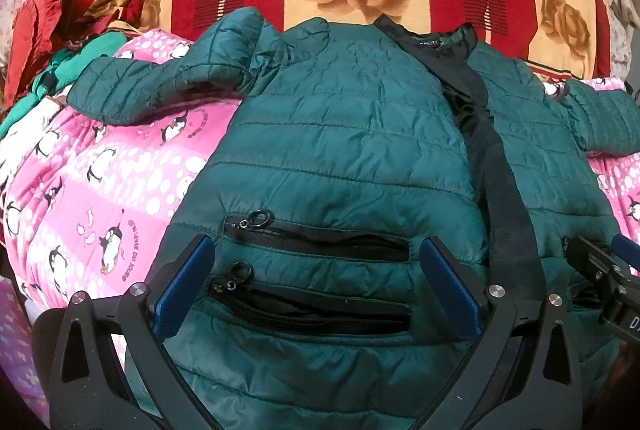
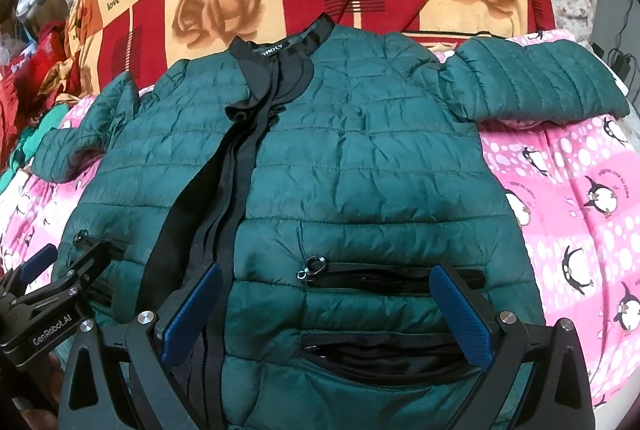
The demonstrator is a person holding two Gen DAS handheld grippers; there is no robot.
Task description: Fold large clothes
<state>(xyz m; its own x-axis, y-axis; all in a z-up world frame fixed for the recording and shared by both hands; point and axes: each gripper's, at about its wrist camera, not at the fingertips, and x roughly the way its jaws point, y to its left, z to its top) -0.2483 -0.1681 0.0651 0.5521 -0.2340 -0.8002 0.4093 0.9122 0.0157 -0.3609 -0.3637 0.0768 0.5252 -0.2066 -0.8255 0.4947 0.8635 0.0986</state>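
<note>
Green quilted jacket (image 1: 340, 134) lies face up and spread flat on a pink penguin blanket (image 1: 100, 198) on the bed, collar away from both grippers, hem nearest them, its long axis running straight ahead. Left gripper (image 1: 316, 278) hangs wide open over the left front pockets; right gripper (image 2: 326, 310) stands equally wide over the right front pockets. Each holds nothing. Sleeves extend outward on both sides, unfolded. Front placket is black, zip apparently open. Each arm appears nearest its own sleeve.
</note>
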